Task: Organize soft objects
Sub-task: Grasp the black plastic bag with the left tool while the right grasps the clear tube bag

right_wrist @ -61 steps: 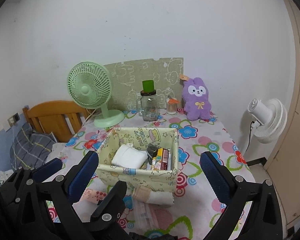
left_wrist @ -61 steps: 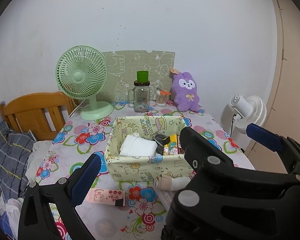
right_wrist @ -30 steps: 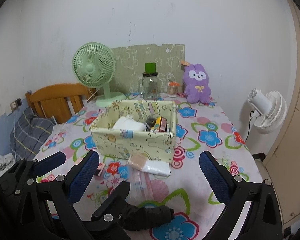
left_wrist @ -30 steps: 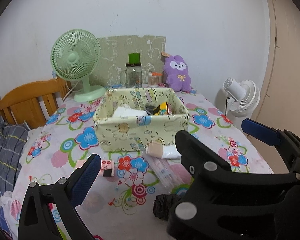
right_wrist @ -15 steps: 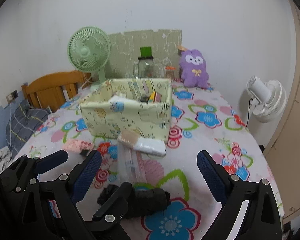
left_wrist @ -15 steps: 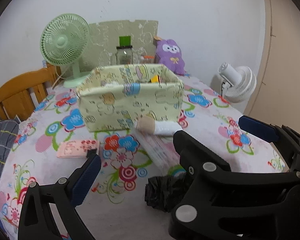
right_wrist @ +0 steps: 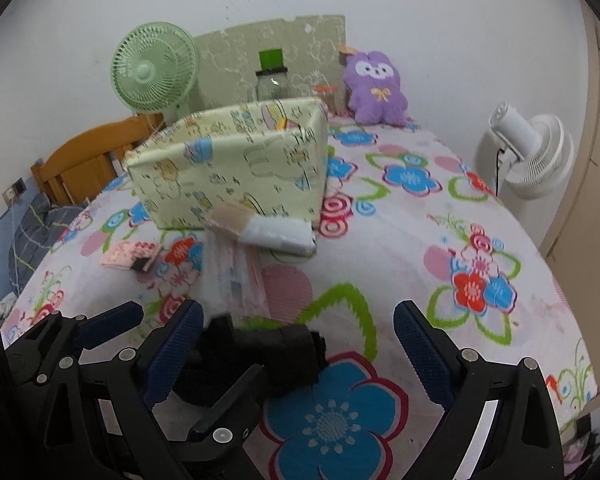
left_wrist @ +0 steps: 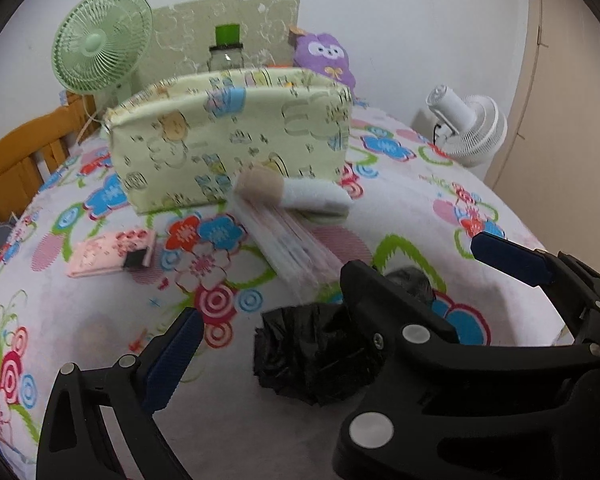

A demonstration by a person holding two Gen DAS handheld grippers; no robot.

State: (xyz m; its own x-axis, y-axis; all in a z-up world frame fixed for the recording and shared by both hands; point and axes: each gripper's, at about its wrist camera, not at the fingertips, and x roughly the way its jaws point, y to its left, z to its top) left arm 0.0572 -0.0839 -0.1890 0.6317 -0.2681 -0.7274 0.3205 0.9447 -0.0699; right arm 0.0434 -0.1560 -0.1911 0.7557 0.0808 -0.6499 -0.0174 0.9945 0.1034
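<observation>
A crumpled black soft bundle (left_wrist: 316,354), apparently a rolled bag or cloth, was seen lying on the floral tablecloth (left_wrist: 100,308) at the near edge of the table, well short of the fabric storage box (left_wrist: 228,136) into which soft things would presumably be gathered. In the left wrist view the left gripper (left_wrist: 332,300) was held with its fingers spread wide, nothing between the pads, and the bundle lay just ahead, between the two blue-padded fingers but nearer the right-hand one. In the right wrist view the right gripper (right_wrist: 296,344) was likewise held wide and empty, and the same bundle (right_wrist: 276,350) was found between its fingers, toward the left pad. The long axis of the bundle was judged to run roughly across the table, from left to right, so that it lay crosswise to both pairs of fingers. Which gripper was the nearer could not be told with certainty; both were close, and part of the right gripper's frame was seen over the bundle's right end in the left wrist view. A white rolled item with a tan end (left_wrist: 292,194) and a clear packet (left_wrist: 288,240) were seen lying between the bundle and the box, and a pink card (left_wrist: 108,250) lay apart to the left.
</observation>
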